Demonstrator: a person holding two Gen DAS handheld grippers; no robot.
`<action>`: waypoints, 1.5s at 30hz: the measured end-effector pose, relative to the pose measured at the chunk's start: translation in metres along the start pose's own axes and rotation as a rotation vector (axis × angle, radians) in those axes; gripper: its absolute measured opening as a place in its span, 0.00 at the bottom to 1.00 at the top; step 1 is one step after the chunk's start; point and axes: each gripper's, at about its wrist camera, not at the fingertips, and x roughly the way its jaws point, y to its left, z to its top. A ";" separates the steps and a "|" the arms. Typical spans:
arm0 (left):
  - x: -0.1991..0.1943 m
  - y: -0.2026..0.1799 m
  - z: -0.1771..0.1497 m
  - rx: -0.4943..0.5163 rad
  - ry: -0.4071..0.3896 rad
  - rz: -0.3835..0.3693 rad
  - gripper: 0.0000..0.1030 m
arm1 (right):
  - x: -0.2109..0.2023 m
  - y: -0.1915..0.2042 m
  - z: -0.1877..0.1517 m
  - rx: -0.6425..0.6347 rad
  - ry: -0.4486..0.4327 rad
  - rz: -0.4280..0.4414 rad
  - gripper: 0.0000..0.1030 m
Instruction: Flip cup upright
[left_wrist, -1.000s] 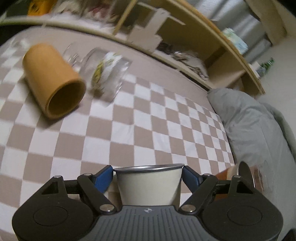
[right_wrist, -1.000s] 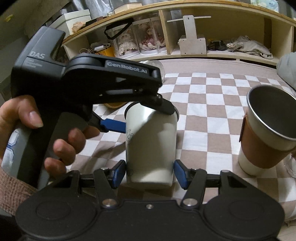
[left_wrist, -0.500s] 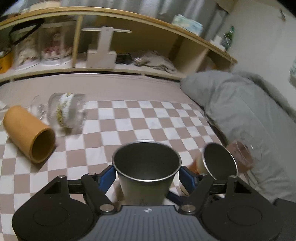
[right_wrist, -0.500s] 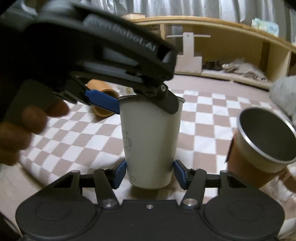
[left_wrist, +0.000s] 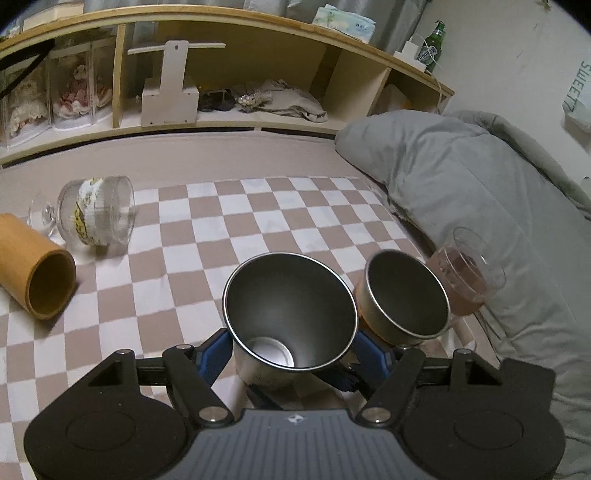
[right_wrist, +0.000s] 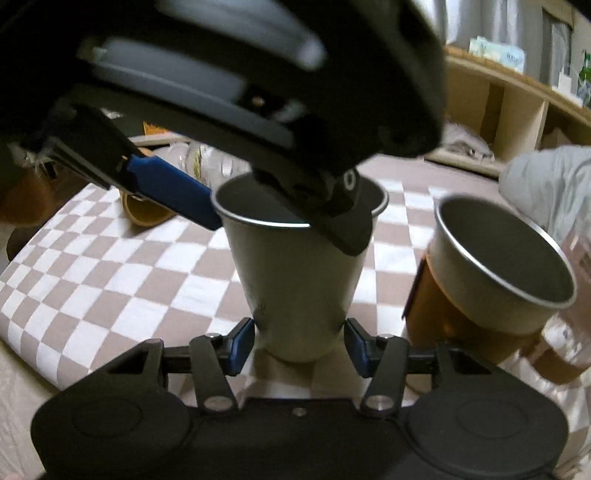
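- Cup (left_wrist: 290, 314), steel, stands mouth-up at lower centre of the checkered cloth (left_wrist: 229, 229).
- Our left gripper (left_wrist: 291, 349) clasps its upper wall; our right gripper (right_wrist: 299, 341) brackets its base, grip uncertain.
- At right, we see a sleeved cup (left_wrist: 404, 295); at left, a toppled glass jar (left_wrist: 98, 210).

In the right wrist view the left hand-held gripper (right_wrist: 288, 206) was a dark blur across the top, covering part of the steel cup's (right_wrist: 299, 280) rim and most of the glass jar (right_wrist: 207, 166) and wooden tube (right_wrist: 147, 214) behind it. The clear cup (right_wrist: 580, 266) ran off the right edge. In the left wrist view the steel cup's foot sat hidden behind its own mouth and the gripper body, so contact with the checked cloth (left_wrist: 258, 229) could not be judged. The wooden tube's (left_wrist: 33, 273) far end was cut by the left edge.
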 end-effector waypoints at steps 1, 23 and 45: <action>-0.001 0.001 -0.001 -0.011 0.001 -0.003 0.71 | 0.001 -0.001 -0.001 0.007 0.012 0.001 0.50; -0.051 0.020 -0.013 -0.068 -0.121 0.052 0.73 | -0.038 -0.009 0.001 0.119 0.011 0.019 0.69; -0.154 0.037 -0.104 0.016 -0.451 0.317 1.00 | -0.144 -0.001 -0.016 0.111 -0.242 -0.132 0.90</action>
